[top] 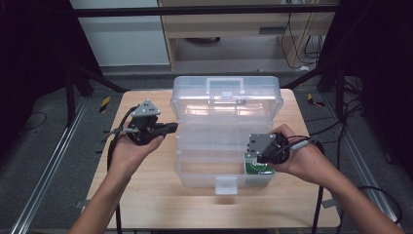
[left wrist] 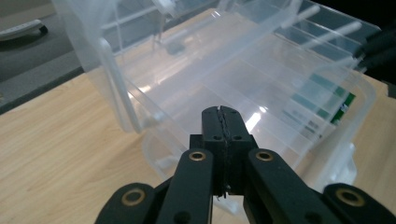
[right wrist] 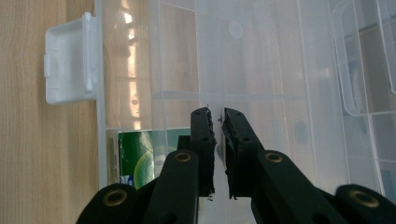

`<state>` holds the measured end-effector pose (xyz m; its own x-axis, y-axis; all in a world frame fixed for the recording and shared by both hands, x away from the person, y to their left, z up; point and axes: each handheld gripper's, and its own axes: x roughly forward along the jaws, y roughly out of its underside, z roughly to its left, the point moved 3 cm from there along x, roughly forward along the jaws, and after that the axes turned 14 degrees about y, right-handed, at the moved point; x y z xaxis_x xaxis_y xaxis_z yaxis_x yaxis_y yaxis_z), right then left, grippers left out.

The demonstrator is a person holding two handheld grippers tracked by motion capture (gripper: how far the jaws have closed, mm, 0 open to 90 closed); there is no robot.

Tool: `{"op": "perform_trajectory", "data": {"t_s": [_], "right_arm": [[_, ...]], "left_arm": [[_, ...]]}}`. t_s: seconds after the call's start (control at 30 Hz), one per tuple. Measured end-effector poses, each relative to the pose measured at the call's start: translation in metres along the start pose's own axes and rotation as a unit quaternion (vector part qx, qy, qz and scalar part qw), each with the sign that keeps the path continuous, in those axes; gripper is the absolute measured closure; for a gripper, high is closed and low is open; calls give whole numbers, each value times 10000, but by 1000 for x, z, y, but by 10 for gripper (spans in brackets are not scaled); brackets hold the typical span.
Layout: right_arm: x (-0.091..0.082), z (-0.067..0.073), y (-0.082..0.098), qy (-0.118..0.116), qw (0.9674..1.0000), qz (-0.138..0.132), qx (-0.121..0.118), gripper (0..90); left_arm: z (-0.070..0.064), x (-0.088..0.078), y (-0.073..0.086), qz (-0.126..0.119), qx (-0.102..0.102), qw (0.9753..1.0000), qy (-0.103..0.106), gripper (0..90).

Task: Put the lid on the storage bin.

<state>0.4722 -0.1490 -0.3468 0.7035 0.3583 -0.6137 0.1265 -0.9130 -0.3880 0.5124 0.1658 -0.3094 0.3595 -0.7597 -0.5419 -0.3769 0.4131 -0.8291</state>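
Observation:
A clear plastic toolbox [top: 226, 146] stands open on the wooden table [top: 146, 200], its lid [top: 226, 92] tipped back. A green card [top: 258, 168] lies in its front right compartment, seen through the wall as the green card [right wrist: 140, 161]. My left gripper [top: 171, 127] hovers at the box's left side, above the table, shut with nothing between its pads; in the left gripper view, the left gripper [left wrist: 219, 109] points at the box's inside. My right gripper [right wrist: 215, 112] sits over the front right compartment, its jaws nearly together on a thin clear tray wall.
The box's white front latch [top: 226, 185] hangs open toward the table's near edge, and is seen as the latch [right wrist: 65, 65]. Bare wood lies left and right of the box. Cables trail from both grippers. Dark frames and floor surround the table.

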Motion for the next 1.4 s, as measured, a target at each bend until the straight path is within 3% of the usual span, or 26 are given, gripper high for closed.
{"op": "perform_trajectory", "data": {"t_s": [0.27,0.63,1.4], "right_arm": [[-1,0,1,-2,10000,0,10,828],[0,2,2,-15,10000,-5,26,822],[-1,9,4,-73,10000,-20,62,822]], "left_arm": [[16,6,-11,132,-196,9997,-14,899],[34,5,-10,-81,-613,9981,-5,898],[25,7,-3,-93,-626,9978,211,898]]}}
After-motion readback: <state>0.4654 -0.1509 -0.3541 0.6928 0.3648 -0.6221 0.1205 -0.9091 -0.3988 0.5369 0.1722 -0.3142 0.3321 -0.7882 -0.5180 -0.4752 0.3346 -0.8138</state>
